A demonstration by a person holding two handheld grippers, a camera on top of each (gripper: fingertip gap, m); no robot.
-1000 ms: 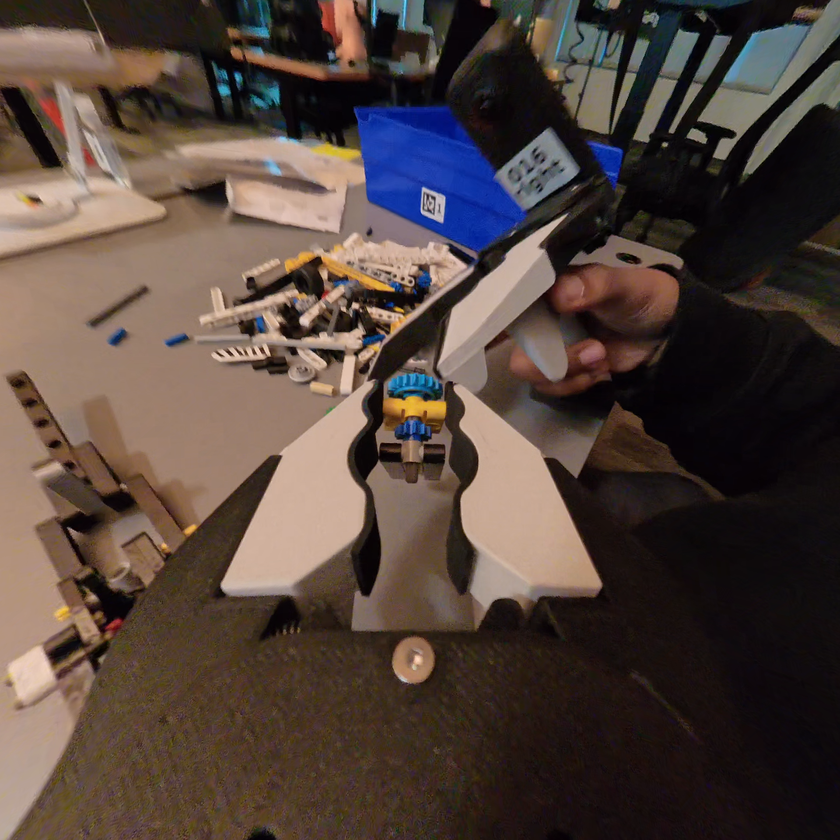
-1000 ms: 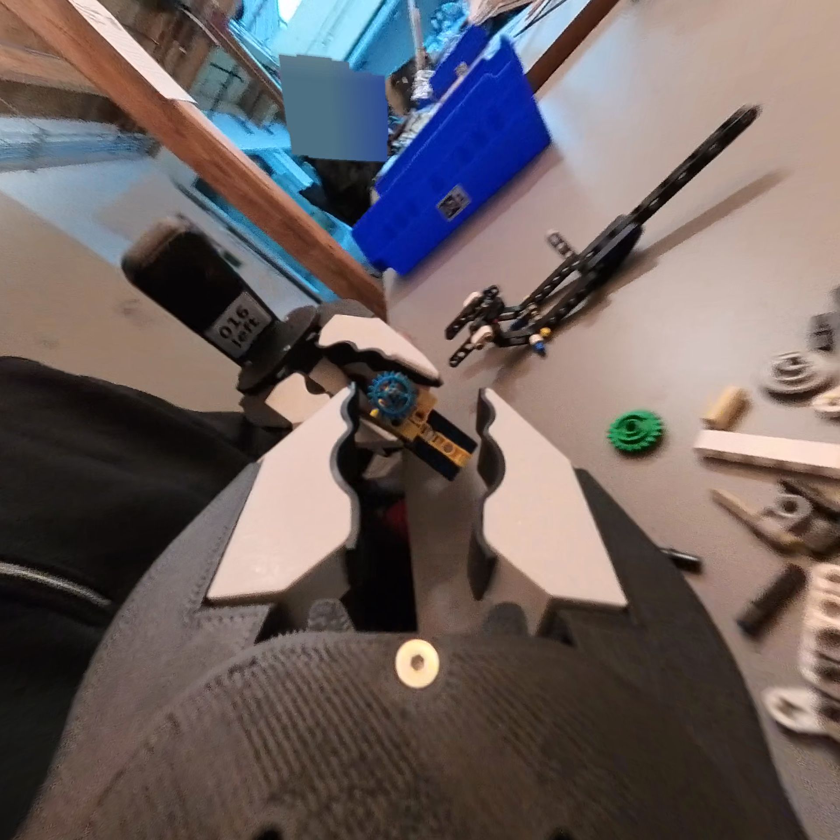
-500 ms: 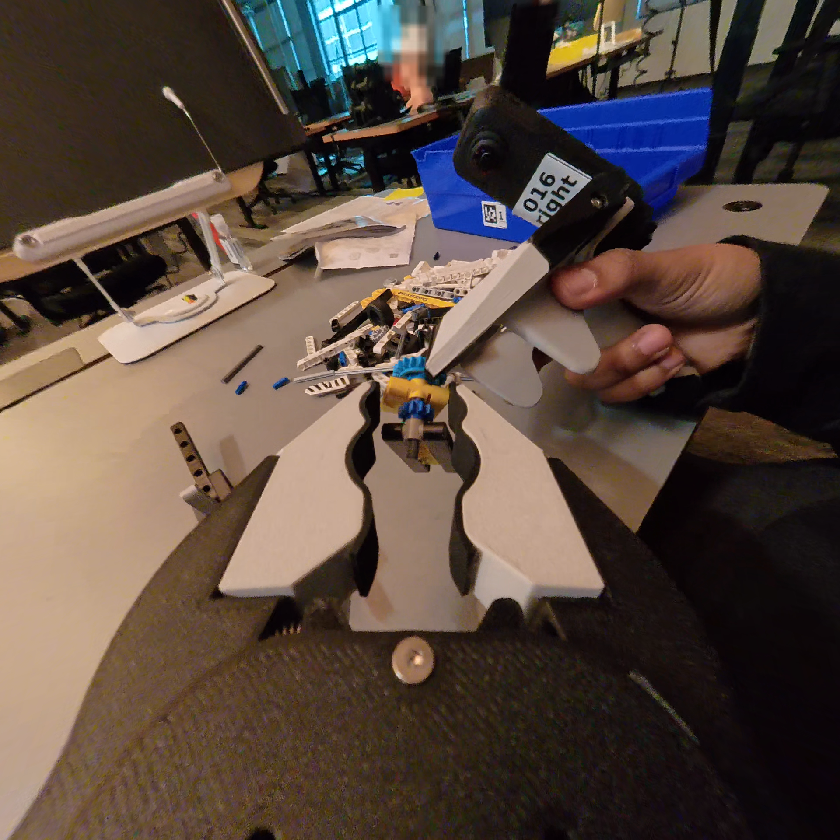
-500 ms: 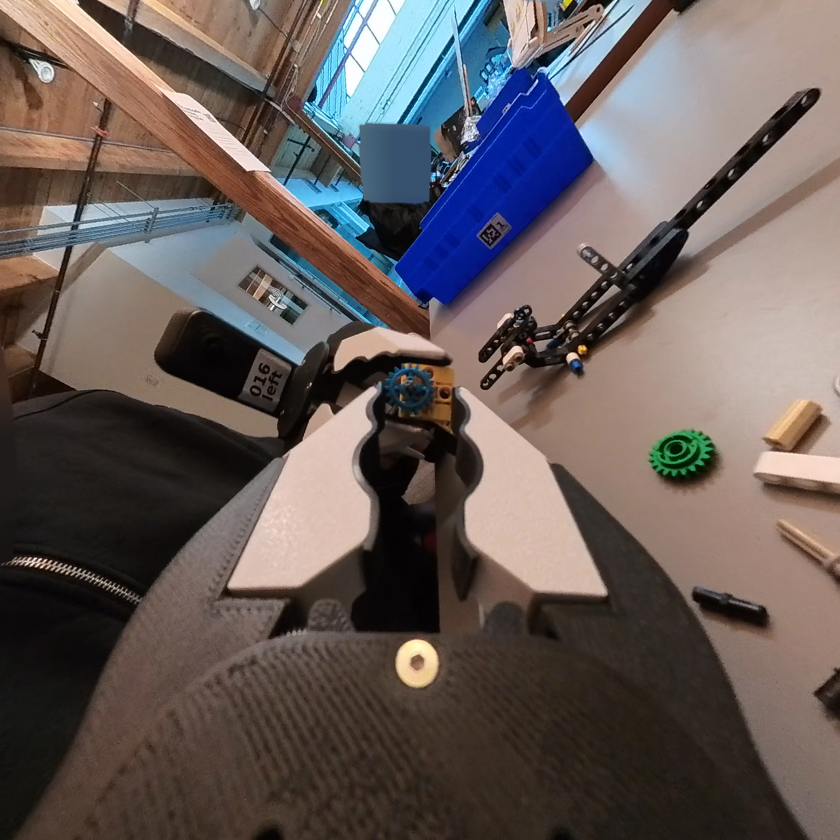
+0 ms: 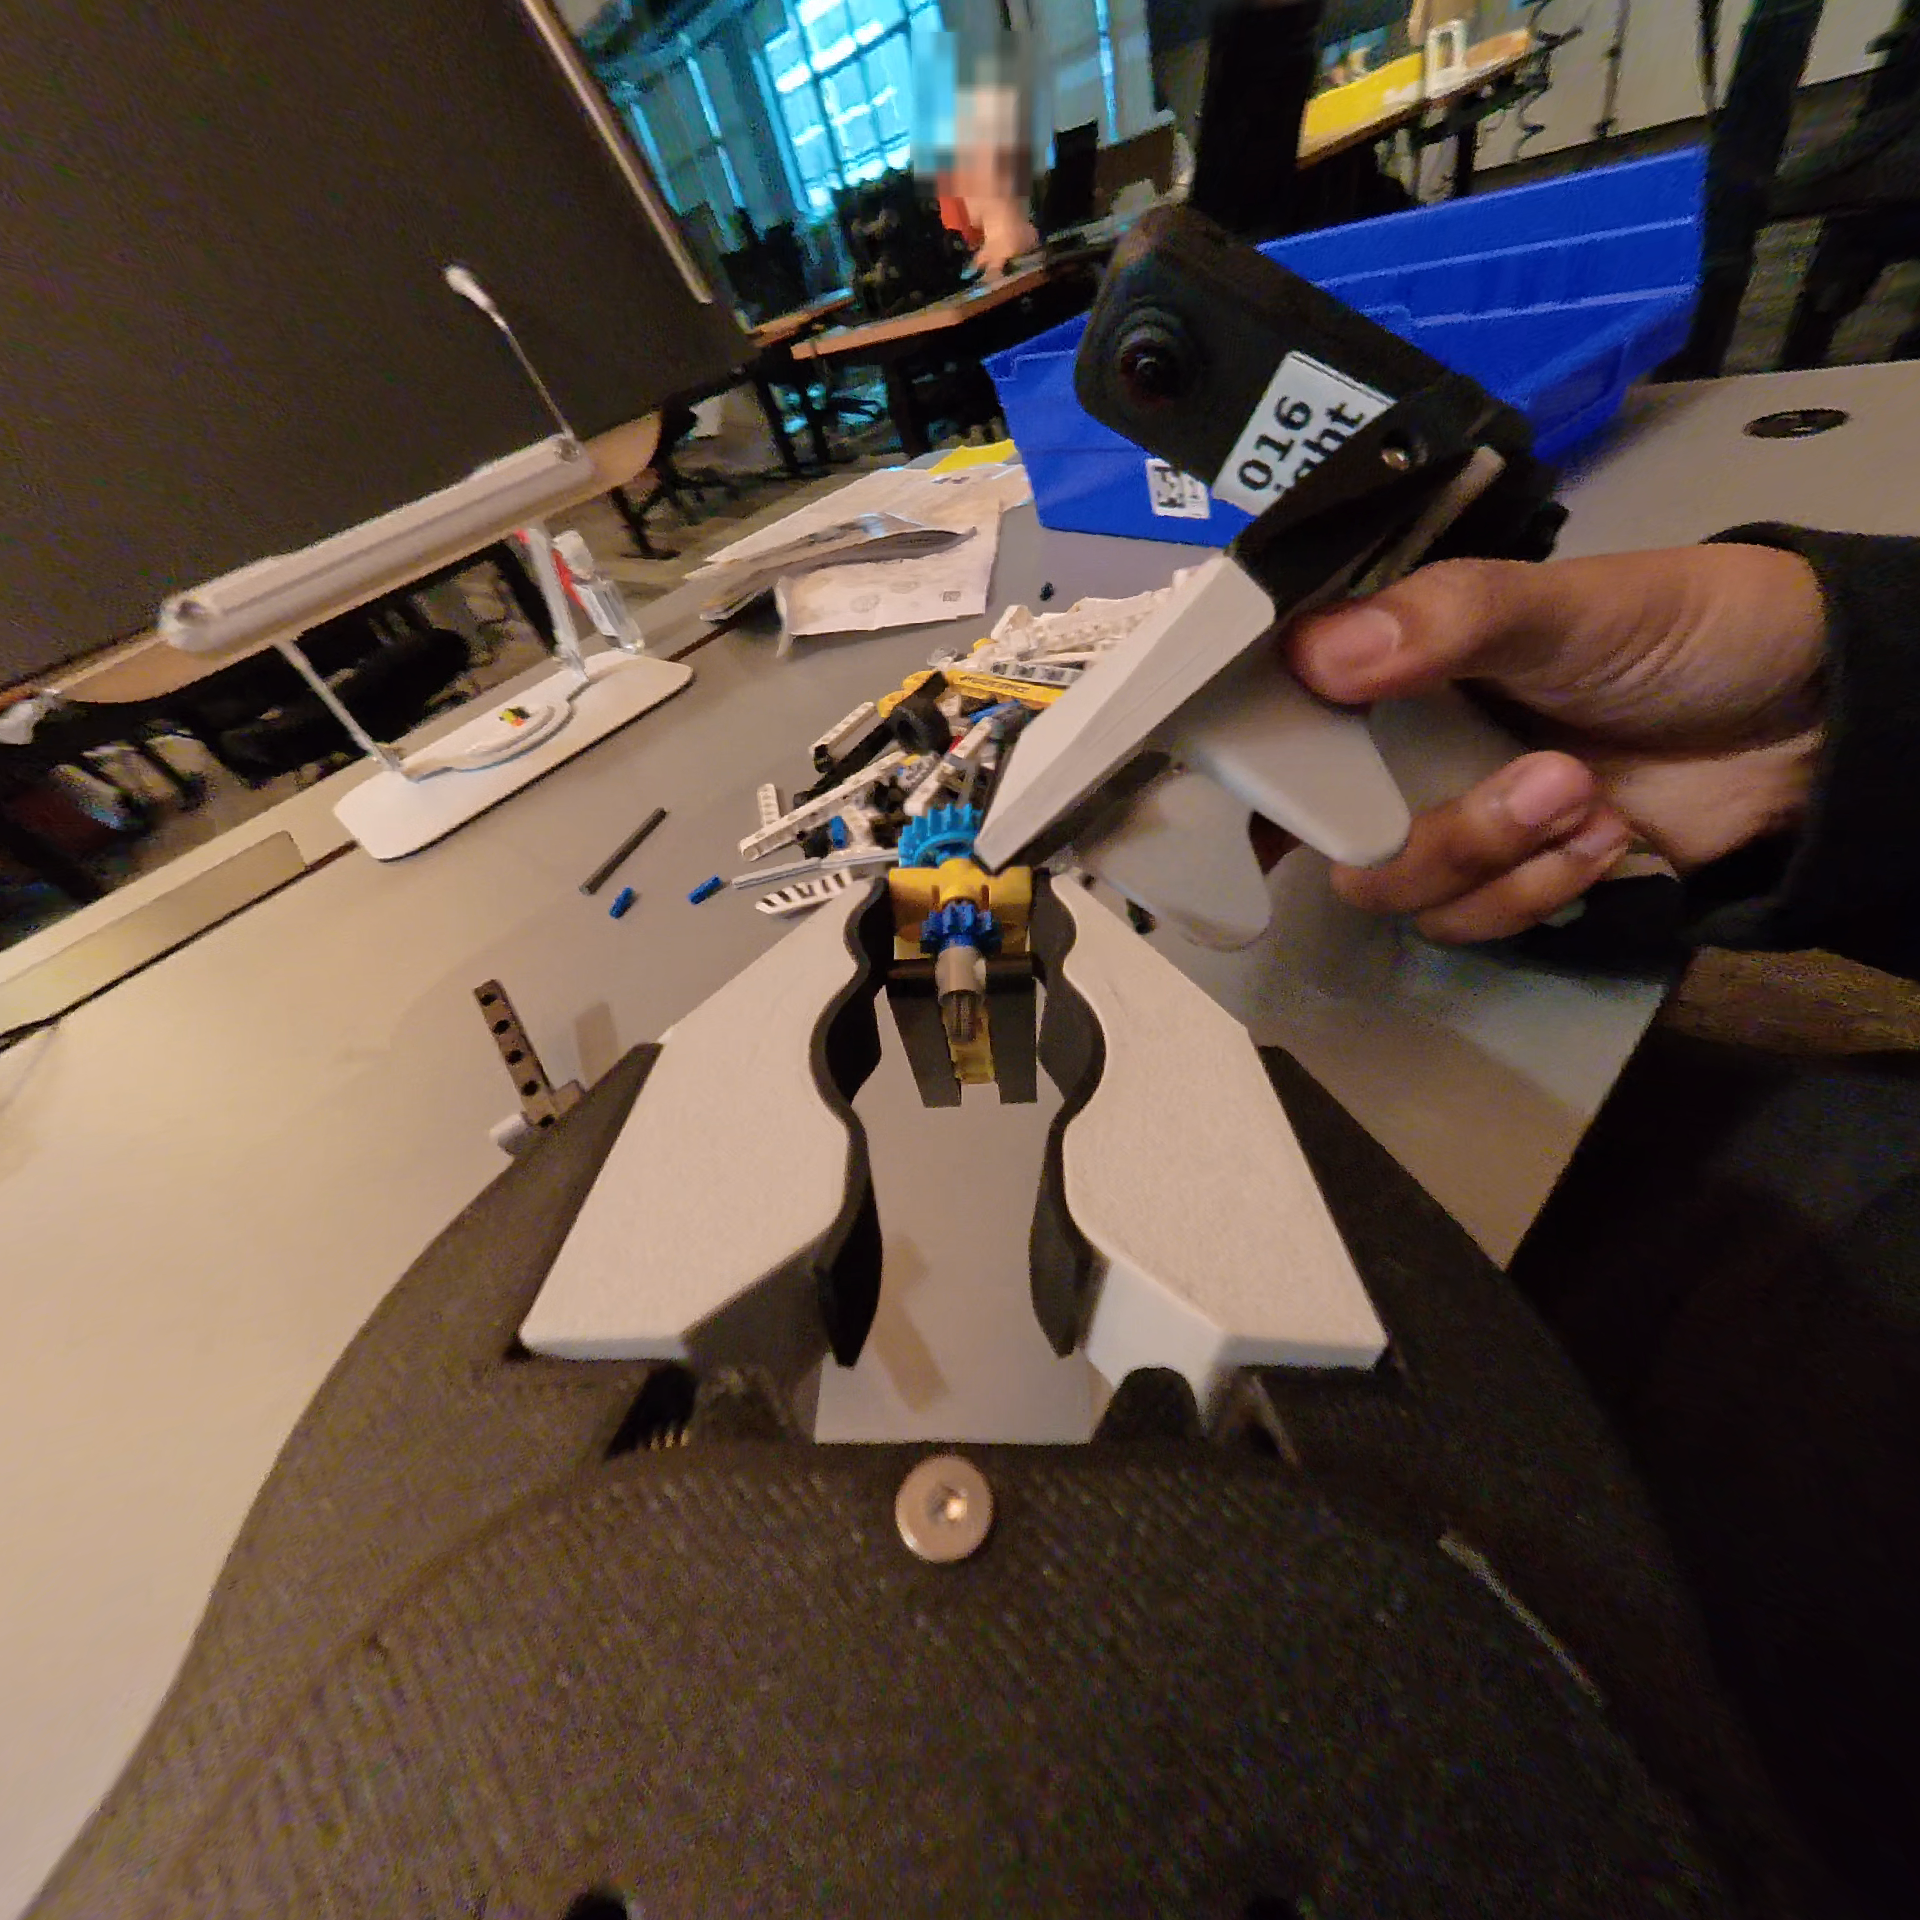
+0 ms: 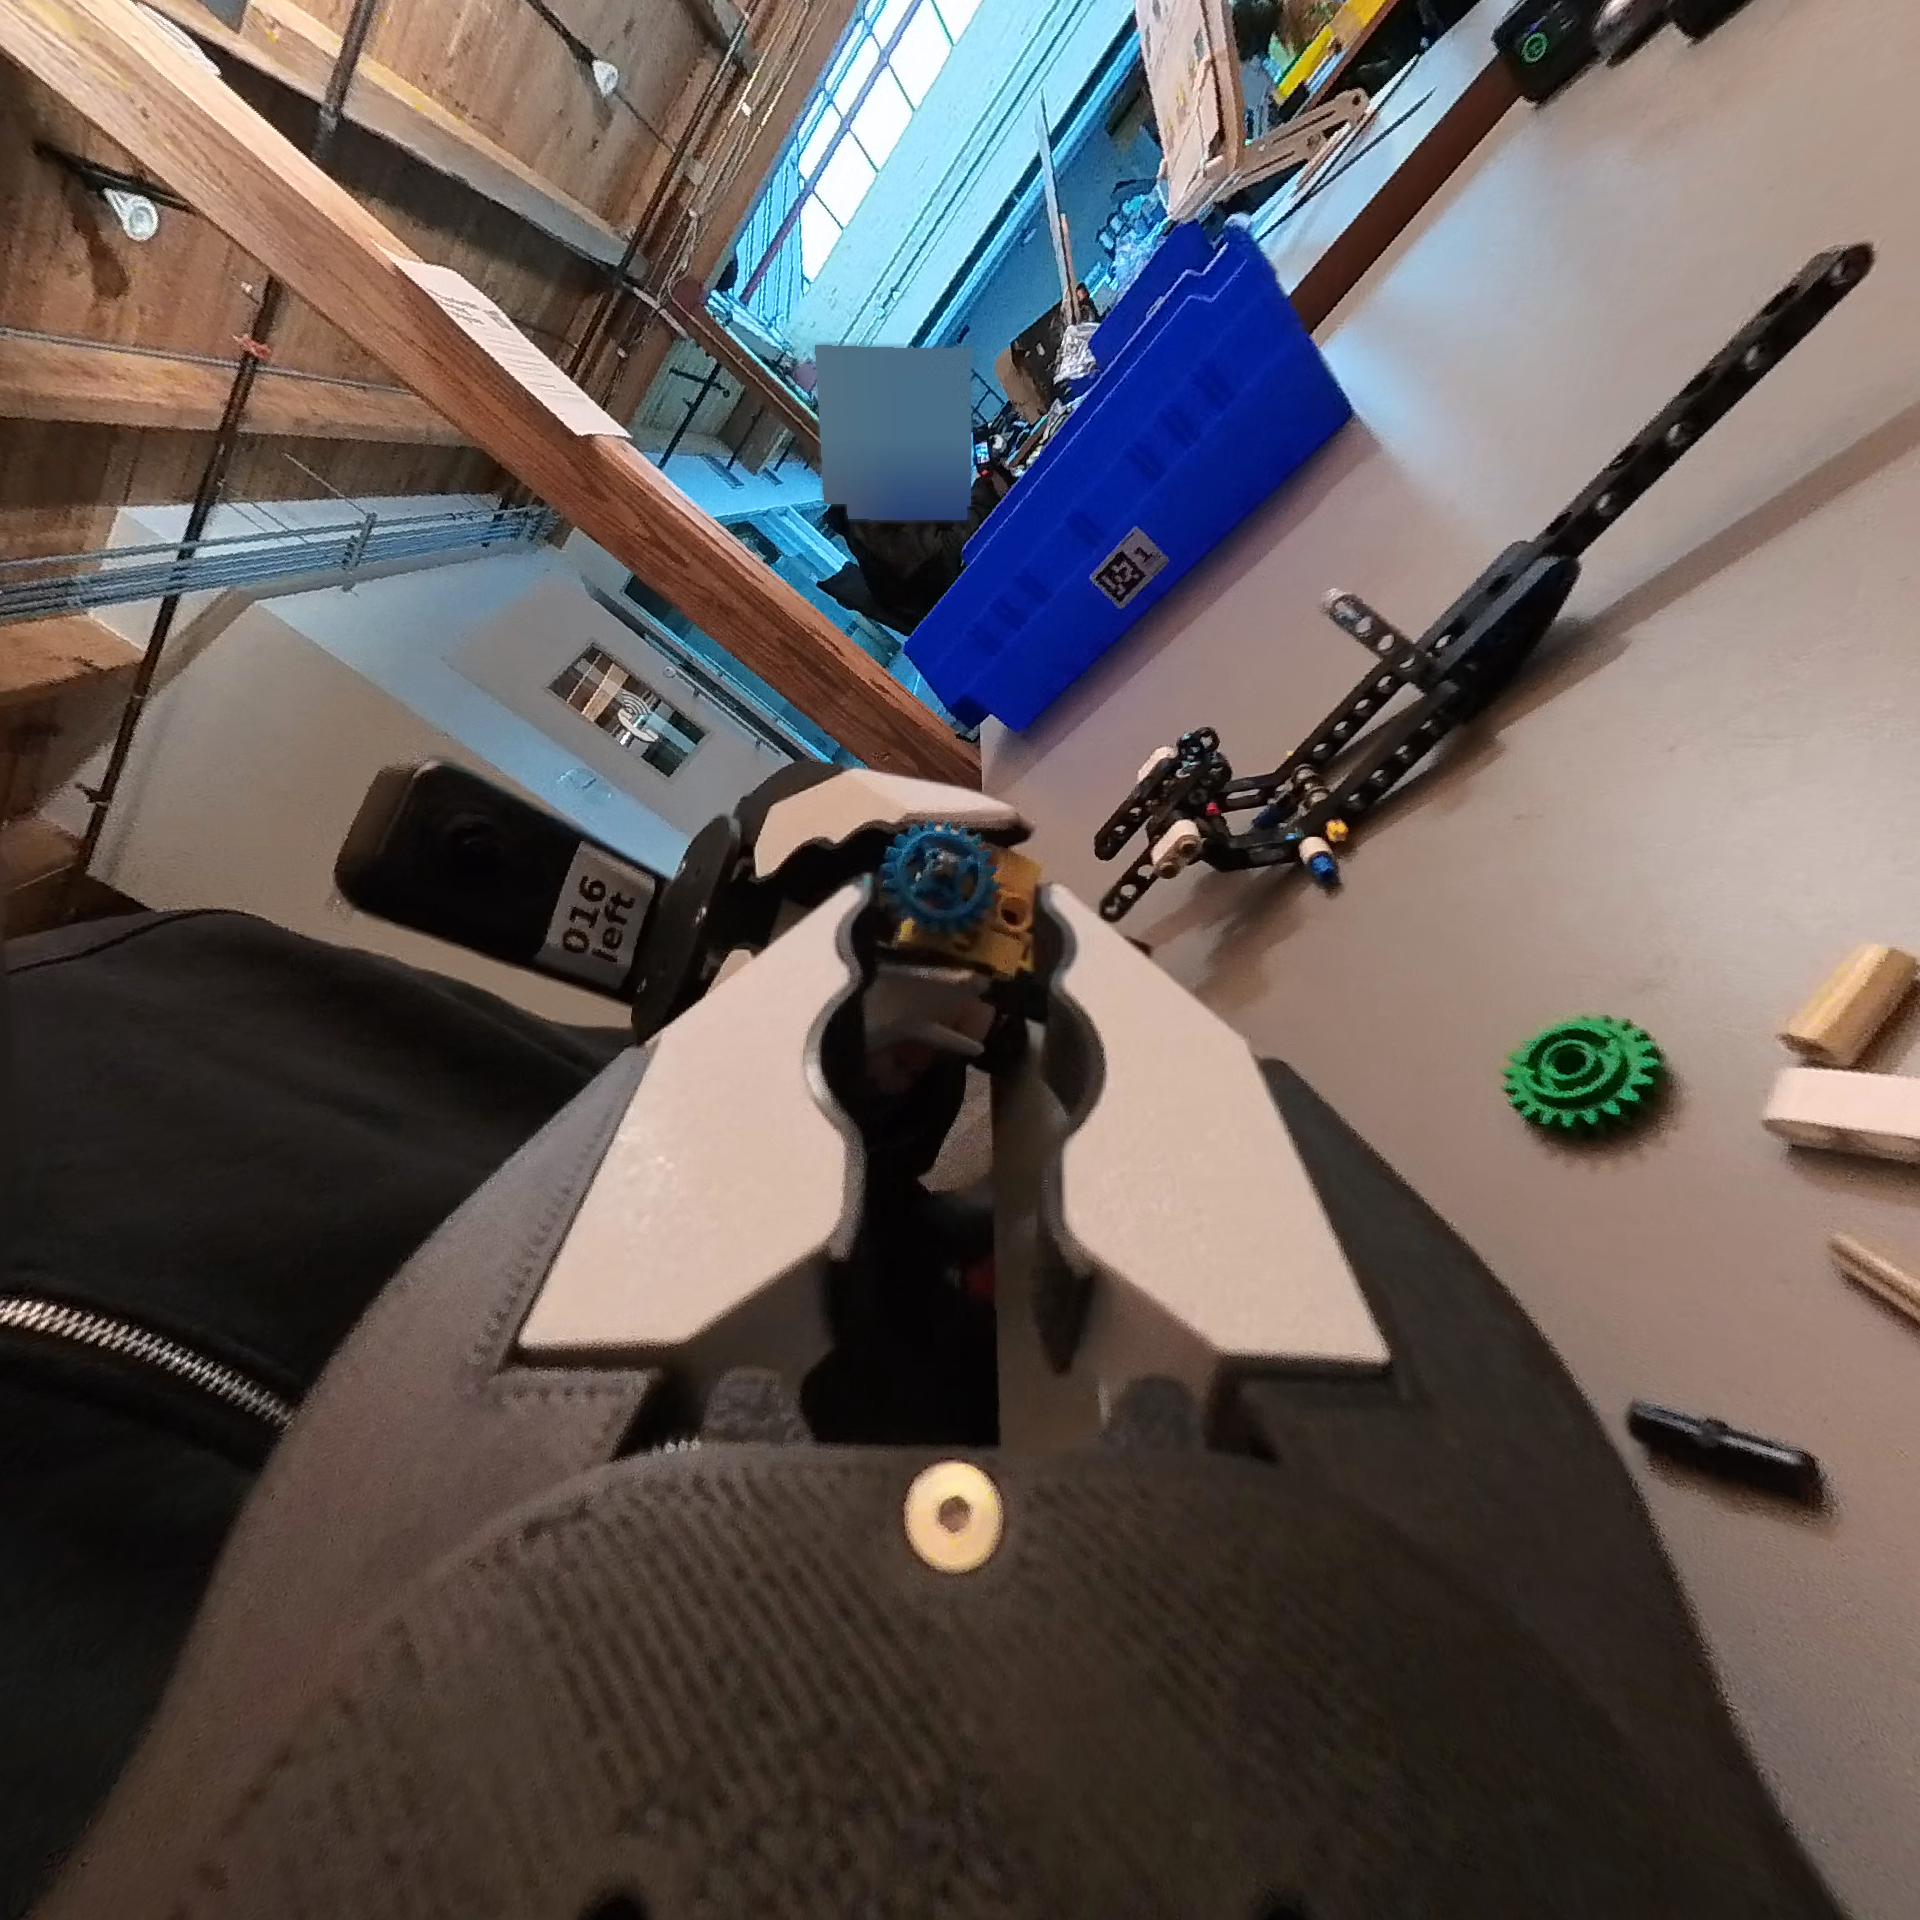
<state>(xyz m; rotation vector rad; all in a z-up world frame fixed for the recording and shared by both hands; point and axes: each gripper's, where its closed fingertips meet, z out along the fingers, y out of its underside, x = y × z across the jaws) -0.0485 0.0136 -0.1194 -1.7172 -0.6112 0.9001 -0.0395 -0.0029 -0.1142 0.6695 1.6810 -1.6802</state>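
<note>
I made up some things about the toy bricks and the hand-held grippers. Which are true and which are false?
1. Both hand-held grippers, left and right, grip the same yellow gear piece. True.
2. The green gear sits on that piece. False: it lies alone on the table.
3. The bin is red. False: it is blue.
4. A pile of loose bricks lies on the table. True.
5. A black beam frame rests on the table. True.

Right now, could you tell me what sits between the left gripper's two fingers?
A small yellow gear assembly with blue gears sits between the left gripper's fingers, pads pressed on its sides, in the left wrist view.
</note>
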